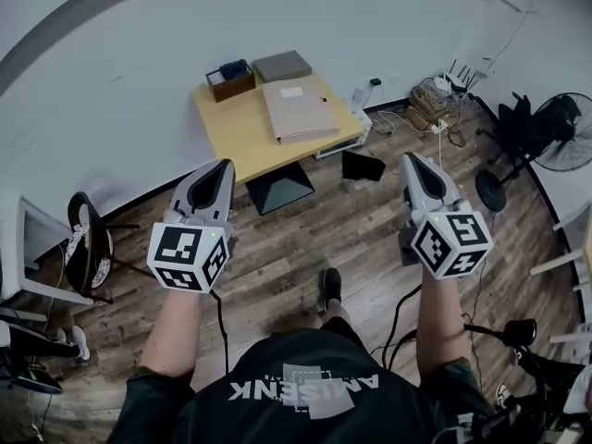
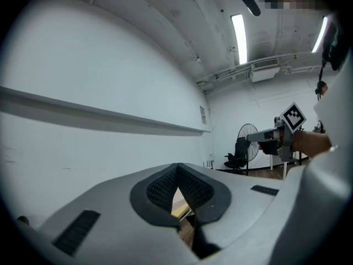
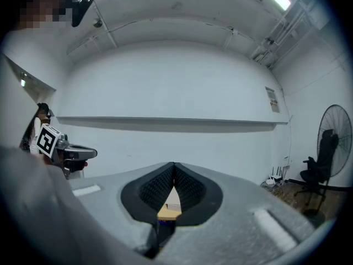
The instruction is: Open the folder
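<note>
Beige folder (image 1: 301,109) lies closed near the right edge of the yellow table (image 1: 231,129), opening not yet begun; the left gripper (image 1: 220,169) and right gripper (image 1: 413,163), claws pinched together and empty, hover well short of it

Yellow table (image 1: 231,132), standing fan (image 1: 566,129), black chair (image 1: 88,252)

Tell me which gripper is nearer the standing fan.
Right. The right gripper is on the side of the standing fan, well apart from it; the left gripper is farther, beyond the right one.

Closed folder (image 1: 301,109) on yellow table (image 1: 233,133)
</note>
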Available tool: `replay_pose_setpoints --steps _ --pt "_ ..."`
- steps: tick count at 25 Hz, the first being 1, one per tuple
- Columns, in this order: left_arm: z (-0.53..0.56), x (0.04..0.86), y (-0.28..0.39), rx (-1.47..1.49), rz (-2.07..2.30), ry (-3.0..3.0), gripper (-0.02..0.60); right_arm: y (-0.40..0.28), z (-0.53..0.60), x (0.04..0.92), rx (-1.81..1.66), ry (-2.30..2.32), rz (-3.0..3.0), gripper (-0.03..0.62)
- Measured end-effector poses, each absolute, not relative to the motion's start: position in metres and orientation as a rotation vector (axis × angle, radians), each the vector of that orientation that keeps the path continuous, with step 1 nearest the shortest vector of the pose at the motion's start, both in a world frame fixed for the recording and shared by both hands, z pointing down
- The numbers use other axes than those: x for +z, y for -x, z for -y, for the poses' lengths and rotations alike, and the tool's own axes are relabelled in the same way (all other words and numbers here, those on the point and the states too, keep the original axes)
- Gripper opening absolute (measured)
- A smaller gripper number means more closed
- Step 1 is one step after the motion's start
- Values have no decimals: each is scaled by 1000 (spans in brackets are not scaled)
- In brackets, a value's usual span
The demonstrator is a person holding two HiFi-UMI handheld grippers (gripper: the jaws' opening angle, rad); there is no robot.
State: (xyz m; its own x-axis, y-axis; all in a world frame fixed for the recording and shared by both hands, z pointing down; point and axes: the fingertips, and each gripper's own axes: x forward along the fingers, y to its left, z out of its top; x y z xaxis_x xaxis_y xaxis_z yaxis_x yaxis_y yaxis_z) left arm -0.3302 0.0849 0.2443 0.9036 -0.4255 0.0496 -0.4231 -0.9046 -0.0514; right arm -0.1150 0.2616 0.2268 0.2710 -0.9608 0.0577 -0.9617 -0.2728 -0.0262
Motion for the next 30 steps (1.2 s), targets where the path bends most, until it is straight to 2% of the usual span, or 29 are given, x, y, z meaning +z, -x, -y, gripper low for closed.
replay_pose_setpoints --steps 18,30 --pt "0 249 166 -100 -902 2992 -3 -72 -144 230 62 -2318 2112 -2" --pt "32 245 85 -104 -1024 2955 -3 -151 -107 254 117 -2178 2227 -2"
